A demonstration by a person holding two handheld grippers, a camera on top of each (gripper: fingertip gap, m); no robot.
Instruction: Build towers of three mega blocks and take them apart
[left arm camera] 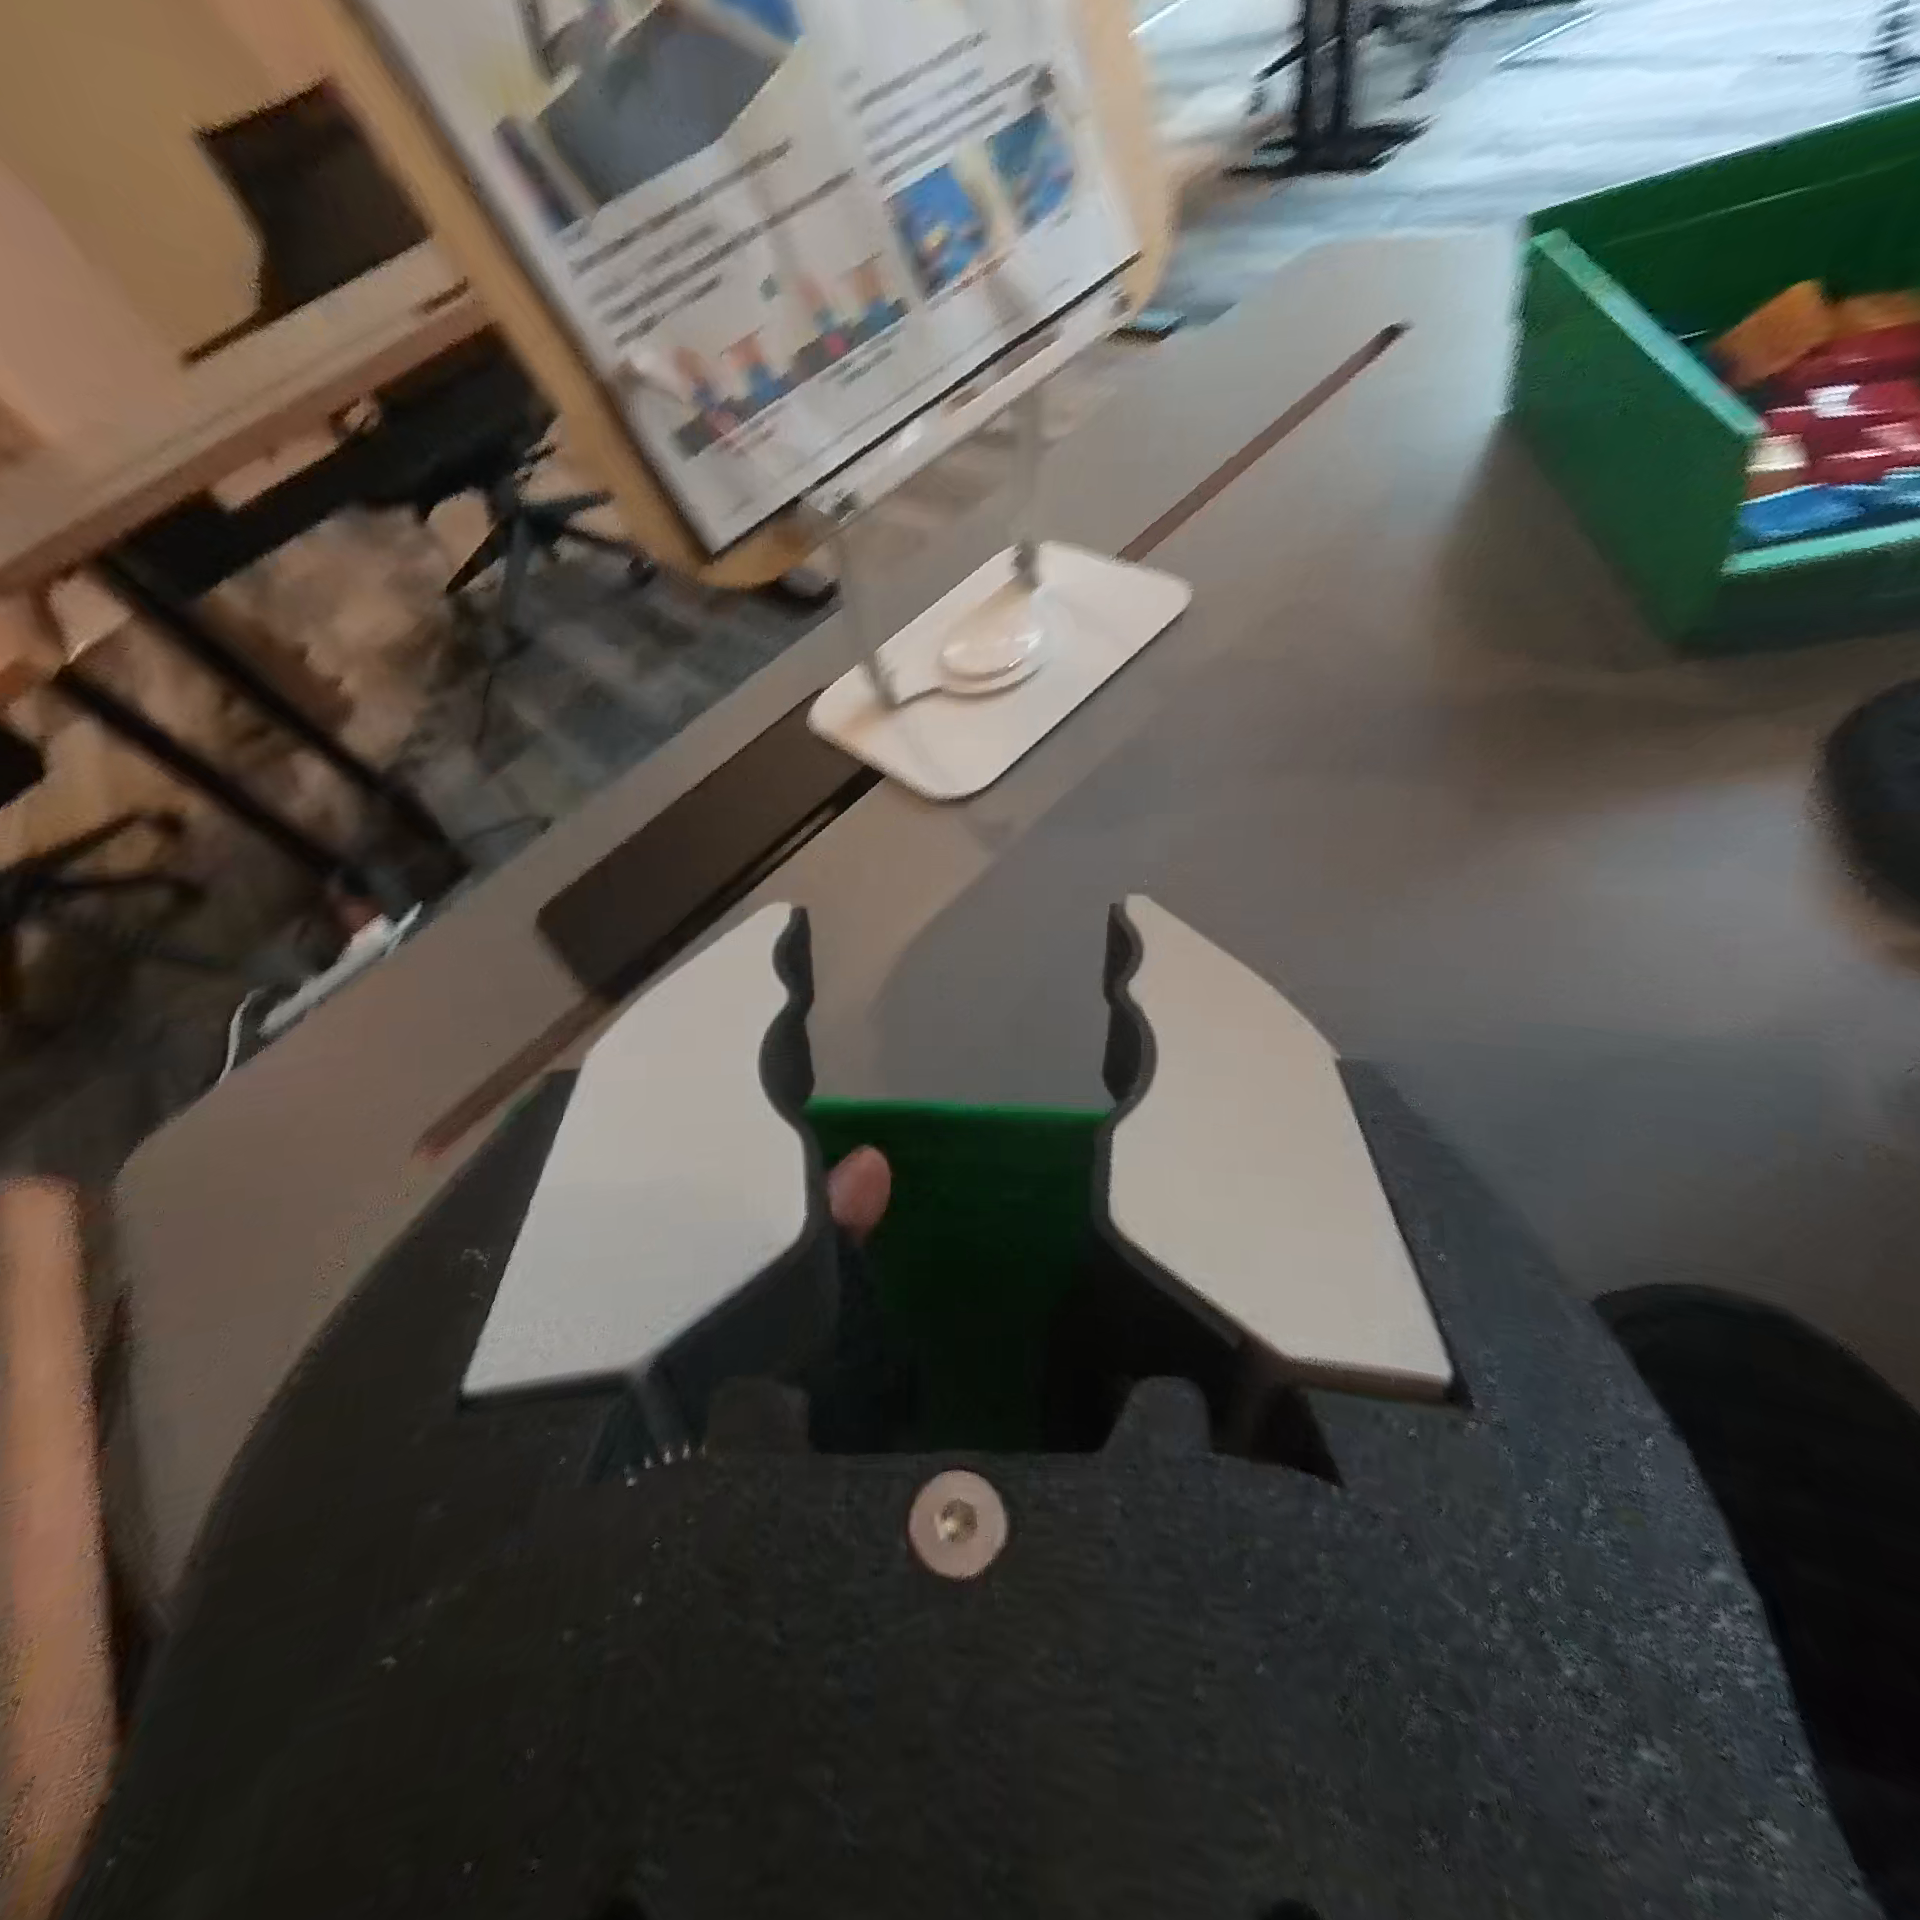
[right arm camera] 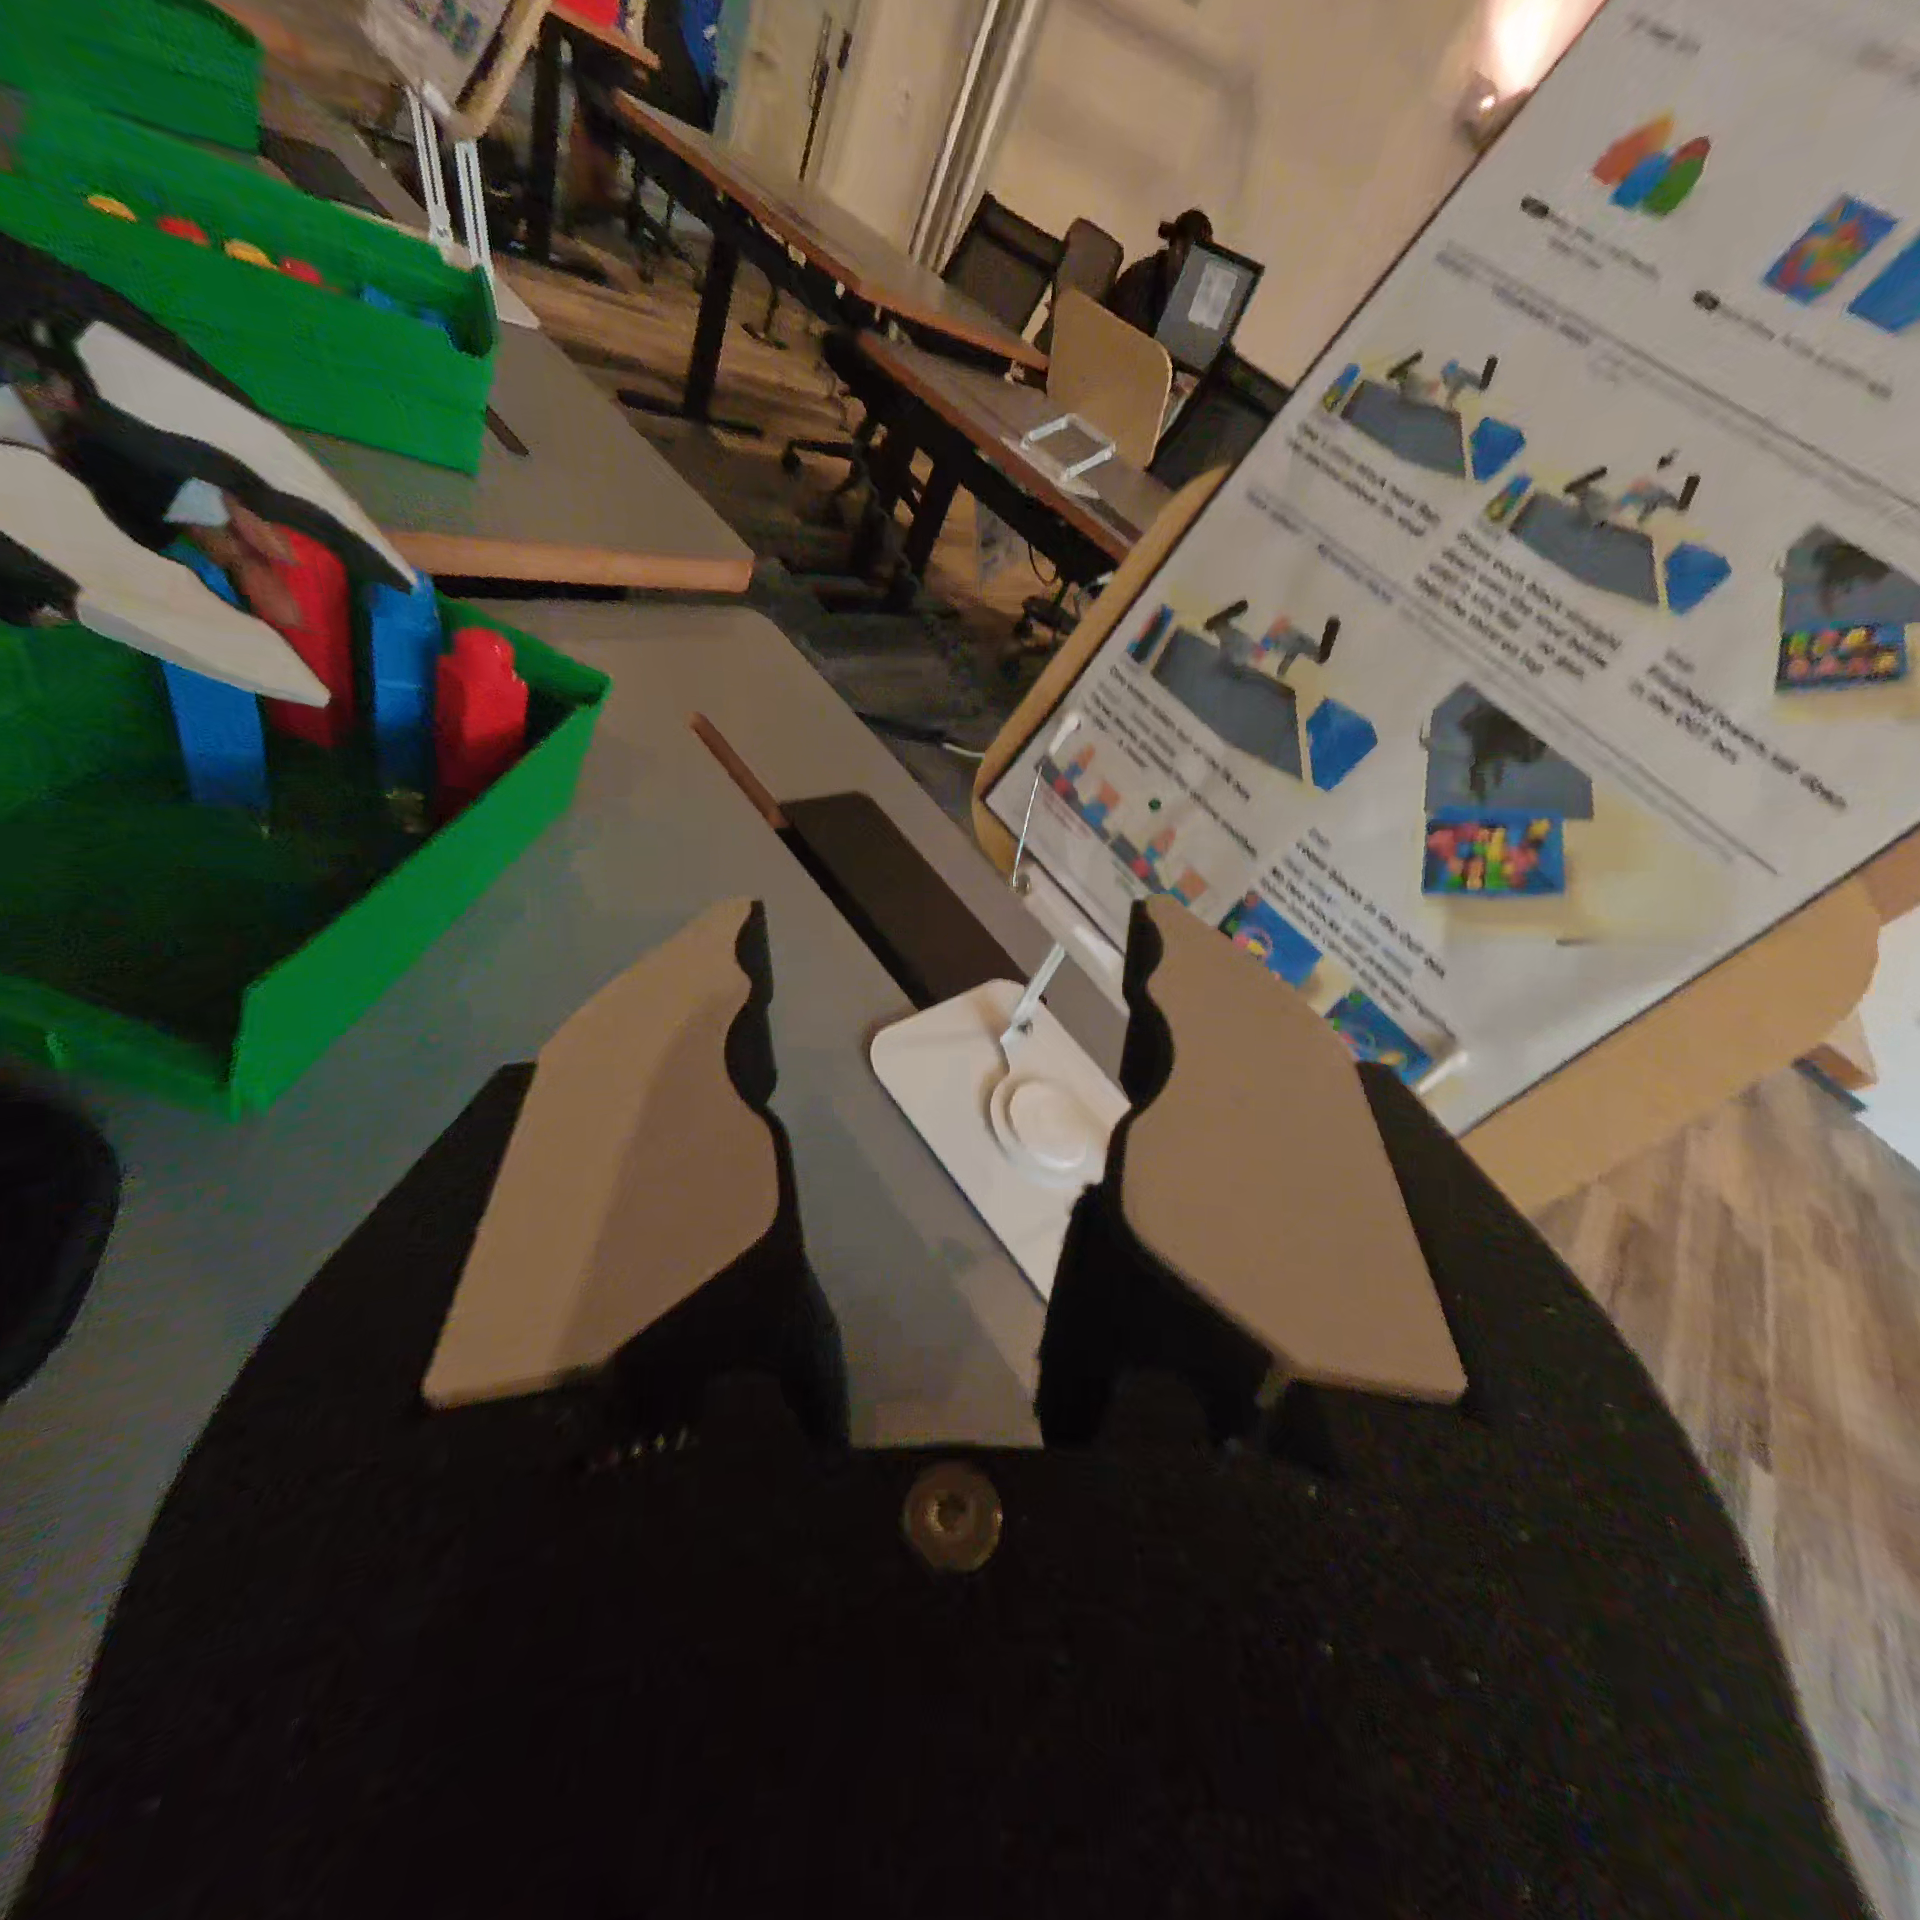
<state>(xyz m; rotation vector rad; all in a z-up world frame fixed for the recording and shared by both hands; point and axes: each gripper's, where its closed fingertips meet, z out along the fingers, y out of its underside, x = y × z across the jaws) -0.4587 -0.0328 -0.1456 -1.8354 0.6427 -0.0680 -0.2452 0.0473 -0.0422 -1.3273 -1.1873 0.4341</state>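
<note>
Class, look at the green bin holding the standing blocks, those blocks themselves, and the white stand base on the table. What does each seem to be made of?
Green bin: probably matte plastic or painted board; flat thin walls, no shine.
Blocks: likely glossy moulded plastic; saturated red and blue, rounded studs.
White stand base: smooth plastic or coated metal, uncertain; thin, rounded corners, soft sheen.

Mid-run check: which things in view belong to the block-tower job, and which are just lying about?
Belongs to the job: left gripper, right gripper, red and blue blocks, near green bin, far green bin with more blocks.

Lying about: picture board, white stand base, black strip on the table, desks behind.
</note>
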